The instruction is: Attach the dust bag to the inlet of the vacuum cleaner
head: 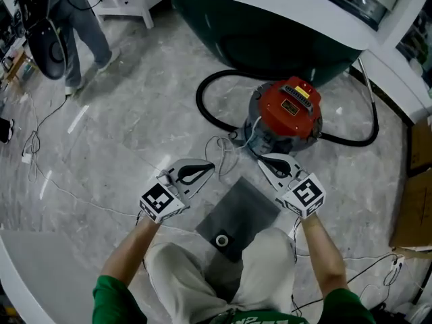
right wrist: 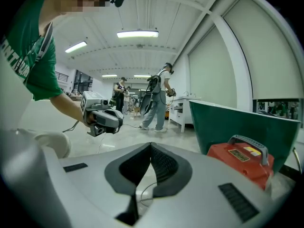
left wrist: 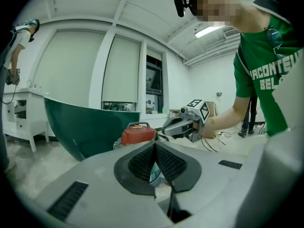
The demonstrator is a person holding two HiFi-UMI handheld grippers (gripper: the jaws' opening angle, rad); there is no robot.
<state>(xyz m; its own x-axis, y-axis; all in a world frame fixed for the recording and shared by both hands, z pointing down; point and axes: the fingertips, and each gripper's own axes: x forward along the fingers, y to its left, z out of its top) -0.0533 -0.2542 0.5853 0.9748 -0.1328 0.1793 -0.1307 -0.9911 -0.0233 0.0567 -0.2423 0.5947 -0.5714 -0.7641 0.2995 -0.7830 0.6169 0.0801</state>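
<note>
Progress: not begun | bag [head: 237, 216] flat on near floor, ungrasped | vacuum [head: 287, 117] far | left gripper [head: 209, 168], right gripper [head: 263, 160] clenched, empty | pending: pick-up, attachment.

The grey marble floor [head: 135, 123] carries a red-topped vacuum cleaner [head: 287, 113], its looping black hose [head: 198, 100] and a flat grey dust bag [head: 246, 204].

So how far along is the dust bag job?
Nothing looks done: the dust bag lies on the floor, not on the vacuum cleaner. The left claw and right claw hover near it, shut and empty. Picking it up and fitting it remain.
</note>
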